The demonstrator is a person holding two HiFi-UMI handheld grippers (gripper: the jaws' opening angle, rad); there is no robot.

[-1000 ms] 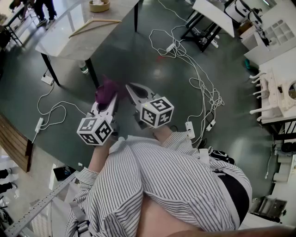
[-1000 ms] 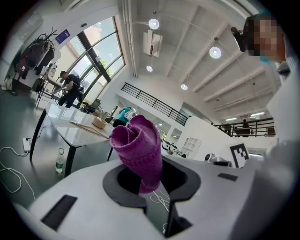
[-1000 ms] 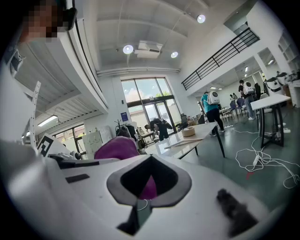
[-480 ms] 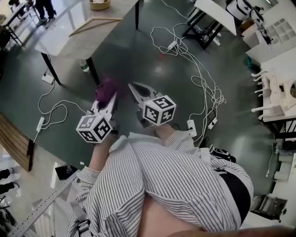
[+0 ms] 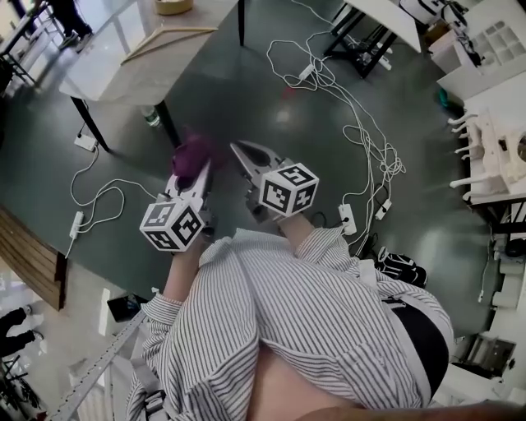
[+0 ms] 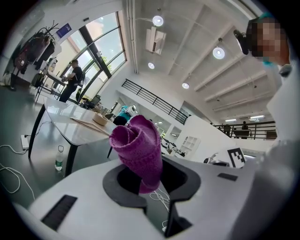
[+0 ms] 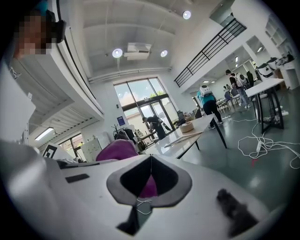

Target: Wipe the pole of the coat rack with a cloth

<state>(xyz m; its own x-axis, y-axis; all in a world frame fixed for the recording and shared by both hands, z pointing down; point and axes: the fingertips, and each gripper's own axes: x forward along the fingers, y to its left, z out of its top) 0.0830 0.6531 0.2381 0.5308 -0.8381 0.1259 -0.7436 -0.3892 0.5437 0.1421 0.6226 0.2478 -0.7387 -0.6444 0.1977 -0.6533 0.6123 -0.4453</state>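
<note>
A purple knitted cloth (image 5: 191, 154) sticks out of my left gripper (image 5: 198, 173), which is shut on it and held low in front of the person's striped shirt. In the left gripper view the cloth (image 6: 138, 147) stands rolled up between the jaws. My right gripper (image 5: 237, 150) hovers just right of the left one, shut with nothing in it; its tips meet in the right gripper view (image 7: 151, 157). A white pegged stand (image 5: 481, 160) lies on a table at the right edge; I cannot tell if it is the coat rack.
A grey-topped table (image 5: 123, 70) with wooden sticks (image 5: 168, 37) and a bowl (image 5: 174, 6) stands at the upper left, a water bottle (image 5: 149, 119) beside its leg. White cables (image 5: 353, 123) and power strips (image 5: 346, 219) trail over the dark floor. Black shoes (image 5: 400, 267) lie at the right.
Both grippers keep their pose side by side with the cloth still clamped in the left one. The view has shifted a little as the head moved.
</note>
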